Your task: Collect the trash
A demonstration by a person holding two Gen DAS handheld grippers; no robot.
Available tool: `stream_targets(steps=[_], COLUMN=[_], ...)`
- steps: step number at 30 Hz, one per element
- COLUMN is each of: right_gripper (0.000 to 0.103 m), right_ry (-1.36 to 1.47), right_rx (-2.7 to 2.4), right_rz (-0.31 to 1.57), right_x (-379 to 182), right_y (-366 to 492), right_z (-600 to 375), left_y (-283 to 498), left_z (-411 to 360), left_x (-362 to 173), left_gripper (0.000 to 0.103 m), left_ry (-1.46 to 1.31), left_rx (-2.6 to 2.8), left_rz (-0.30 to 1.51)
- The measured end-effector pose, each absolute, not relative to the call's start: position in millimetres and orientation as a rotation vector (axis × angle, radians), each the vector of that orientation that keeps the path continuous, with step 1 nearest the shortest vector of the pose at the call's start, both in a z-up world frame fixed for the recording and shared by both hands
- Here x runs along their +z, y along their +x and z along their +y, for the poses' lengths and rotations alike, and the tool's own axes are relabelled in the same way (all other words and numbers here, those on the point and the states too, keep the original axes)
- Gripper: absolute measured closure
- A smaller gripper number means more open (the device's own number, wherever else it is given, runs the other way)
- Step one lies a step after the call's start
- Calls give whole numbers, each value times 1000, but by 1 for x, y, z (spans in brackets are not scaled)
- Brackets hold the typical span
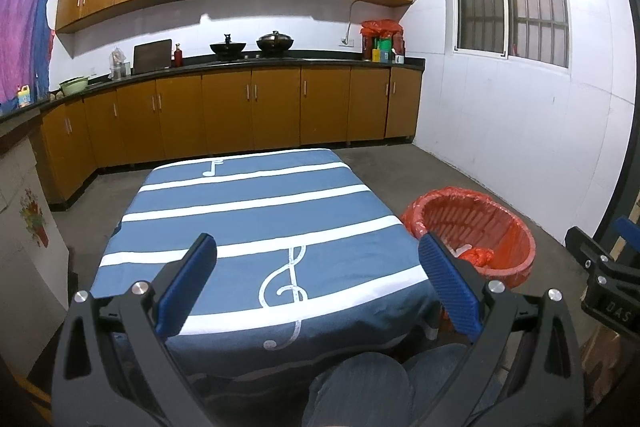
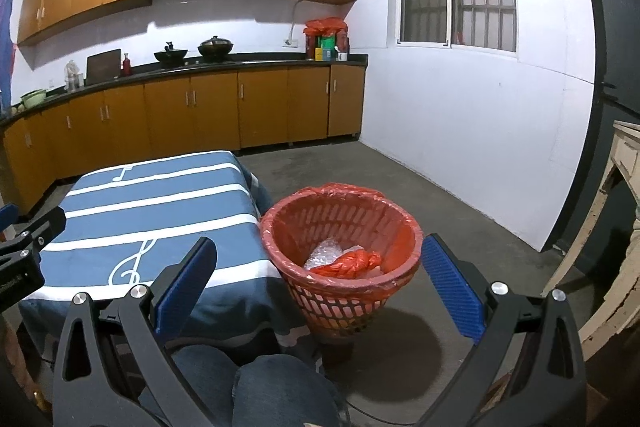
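Note:
A red mesh waste basket [image 2: 340, 301] lined with a red plastic bag stands on the floor just right of the table. Inside it lie a knotted red bag [image 2: 352, 263] and crumpled clear plastic [image 2: 325, 251]. The basket also shows in the left wrist view [image 1: 510, 251], with the red bag [image 1: 476, 255] in it. My right gripper [image 2: 318, 267] is open, held above and in front of the basket, with nothing between its blue pads. My left gripper [image 1: 318, 267] is open over the near end of the blue striped tablecloth [image 1: 256, 223], holding nothing.
The table wears a blue cloth with white stripes and music notes [image 2: 152, 211]. A person's knees in jeans [image 1: 360, 387] sit at the near edge. Kitchen cabinets [image 1: 248, 111] line the far wall. A worn cream cabinet [image 2: 612, 235] stands at the right. Bare concrete floor [image 2: 420, 179] lies beyond the basket.

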State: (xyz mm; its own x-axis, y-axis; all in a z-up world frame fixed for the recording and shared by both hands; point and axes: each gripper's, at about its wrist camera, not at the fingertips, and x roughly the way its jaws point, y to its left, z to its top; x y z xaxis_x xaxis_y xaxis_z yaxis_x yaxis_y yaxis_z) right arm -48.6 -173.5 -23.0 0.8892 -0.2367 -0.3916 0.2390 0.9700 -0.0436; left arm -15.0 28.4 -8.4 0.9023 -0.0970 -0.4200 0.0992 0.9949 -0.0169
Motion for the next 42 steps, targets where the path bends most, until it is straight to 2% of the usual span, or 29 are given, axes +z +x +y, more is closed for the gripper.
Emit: stream_targets(steps=[42], right_gripper=[2], right_ry=[23], right_rx=[-248], right_rz=[446], right_x=[-36], right_y=[-45], right_z=[-178], left_y=[-15], left_z=[18], left_x=[-18], left_gripper=[4], left_ry=[37], left_rx=[-49], left_rz=[457])
